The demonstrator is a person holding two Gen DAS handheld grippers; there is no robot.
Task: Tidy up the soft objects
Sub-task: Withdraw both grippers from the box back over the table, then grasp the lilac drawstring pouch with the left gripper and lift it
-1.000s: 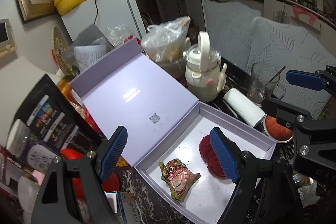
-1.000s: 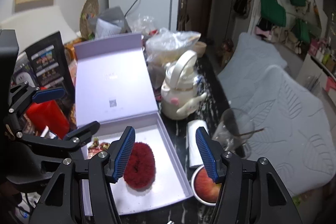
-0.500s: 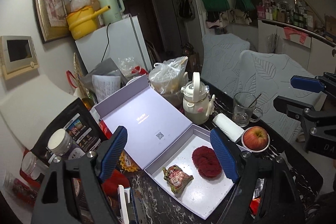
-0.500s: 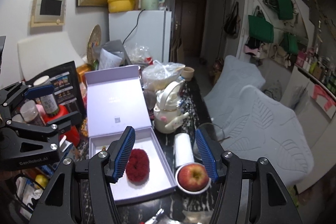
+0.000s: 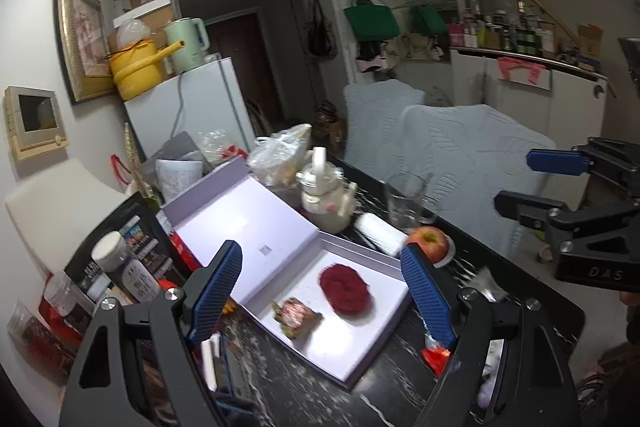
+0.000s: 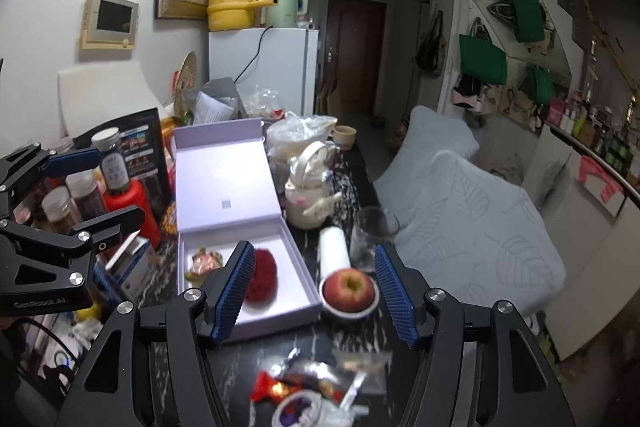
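An open lilac box (image 5: 360, 339) (image 6: 288, 303) lies on the dark table. Inside it lie a fuzzy red soft item (image 5: 345, 290) (image 6: 262, 275) and a small crumpled packet (image 5: 296, 315) (image 6: 204, 261). My left gripper (image 5: 322, 299) is open and empty, held above and in front of the box. My right gripper (image 6: 316, 291) is open and empty, held above the table's near end, with the box's right edge and an apple between its fingers in view. Each gripper shows at the side of the other's view.
An apple on a small dish (image 6: 350, 291) (image 5: 430, 241), a white roll (image 6: 334, 251), a glass (image 6: 370, 233) and a cream teapot (image 6: 310, 197) stand right of the box. Wrappers (image 6: 316, 387) lie on the near table. Jars and a red can (image 6: 132, 209) crowd the left. Grey-covered seats (image 6: 472, 227) are on the right.
Both grippers have pulled back and up from the box, so it looks smaller and more of the room shows. Both stay open and empty. The items in the box have not moved.
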